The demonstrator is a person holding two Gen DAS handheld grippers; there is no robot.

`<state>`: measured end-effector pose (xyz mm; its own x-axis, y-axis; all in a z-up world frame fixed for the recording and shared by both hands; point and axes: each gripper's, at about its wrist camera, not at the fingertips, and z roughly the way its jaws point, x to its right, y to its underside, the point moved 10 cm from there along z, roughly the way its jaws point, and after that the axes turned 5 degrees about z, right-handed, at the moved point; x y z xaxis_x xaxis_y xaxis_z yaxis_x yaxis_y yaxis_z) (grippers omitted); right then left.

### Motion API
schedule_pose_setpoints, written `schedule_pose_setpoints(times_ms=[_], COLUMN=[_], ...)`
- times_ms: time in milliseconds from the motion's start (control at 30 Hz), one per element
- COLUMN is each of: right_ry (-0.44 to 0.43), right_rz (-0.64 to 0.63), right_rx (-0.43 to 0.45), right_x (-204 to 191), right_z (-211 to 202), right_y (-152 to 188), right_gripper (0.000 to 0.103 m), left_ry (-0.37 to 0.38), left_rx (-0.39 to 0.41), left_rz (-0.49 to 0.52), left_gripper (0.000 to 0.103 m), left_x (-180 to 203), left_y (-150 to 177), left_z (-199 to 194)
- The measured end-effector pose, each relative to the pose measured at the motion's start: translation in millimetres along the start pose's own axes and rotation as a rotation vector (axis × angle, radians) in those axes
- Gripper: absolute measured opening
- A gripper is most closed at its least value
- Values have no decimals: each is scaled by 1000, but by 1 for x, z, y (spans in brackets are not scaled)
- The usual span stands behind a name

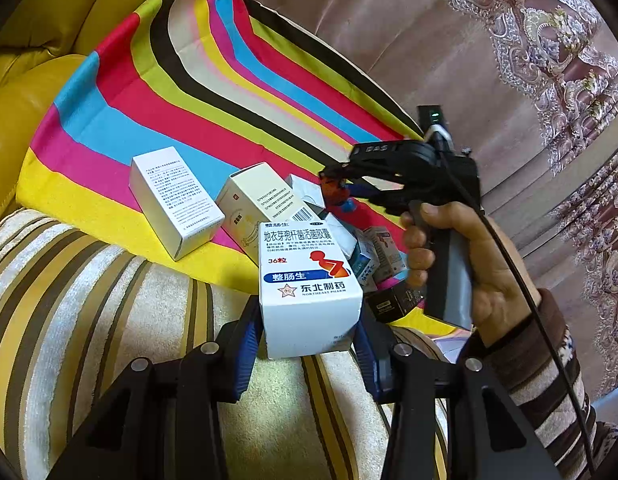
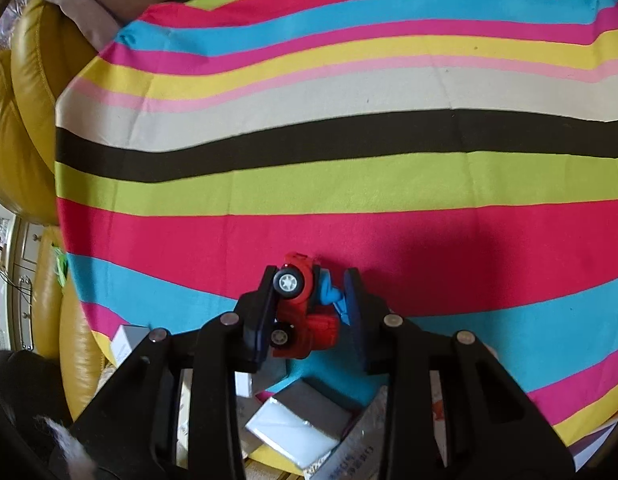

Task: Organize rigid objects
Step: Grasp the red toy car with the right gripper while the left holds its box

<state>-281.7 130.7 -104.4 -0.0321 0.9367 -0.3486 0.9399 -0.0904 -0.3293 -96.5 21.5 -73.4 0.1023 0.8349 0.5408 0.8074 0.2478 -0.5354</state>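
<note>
A white medicine box (image 1: 309, 288) is clamped between the blue pads (image 1: 245, 344) of the left gripper (image 1: 305, 344), upright, w/ its lower part pinched and the printed face rising above the fingertips. On that face "地衣芽孢杆菌活菌胶囊", "36粒", "整肠生" on a blue band, "东北制药" and "NORTHEAST PHARM" beside a star logo can be read, plus a red-orange figure graphic. Beyond the fingertips, on the striped cloth (image 1: 157, 92), a plain white box (image 1: 175, 202) w/ fine print too small to read is seen to the left, and a cream box (image 1: 257, 200) w/ a barcode just behind the held one. More small boxes (image 1: 373, 256) are piled to the right, labels blurred. The right gripper (image 2: 309, 312), marked "DAS" on its body and held in a hand (image 1: 481, 272), is closed on a red toy car (image 2: 305, 316); the car is held on its side, wheels against the left finger, w/ a blue part, possibly a figure, against the right finger.
</note>
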Motion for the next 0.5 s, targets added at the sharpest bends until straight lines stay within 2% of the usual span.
schedule_pose_setpoints(times_ms=[267, 500], right_ry=[-12, -19], right_rz=[-20, -18], right_rx=[96, 161], right_x=[2, 32], right_z=[-49, -104], right_y=[9, 51], right_gripper=[37, 37], left_ry=[-15, -28], left_rx=[5, 12], left_rz=[23, 80], left_gripper=[44, 44], left_x=[6, 22], left_y=[1, 2], left_z=[-2, -8])
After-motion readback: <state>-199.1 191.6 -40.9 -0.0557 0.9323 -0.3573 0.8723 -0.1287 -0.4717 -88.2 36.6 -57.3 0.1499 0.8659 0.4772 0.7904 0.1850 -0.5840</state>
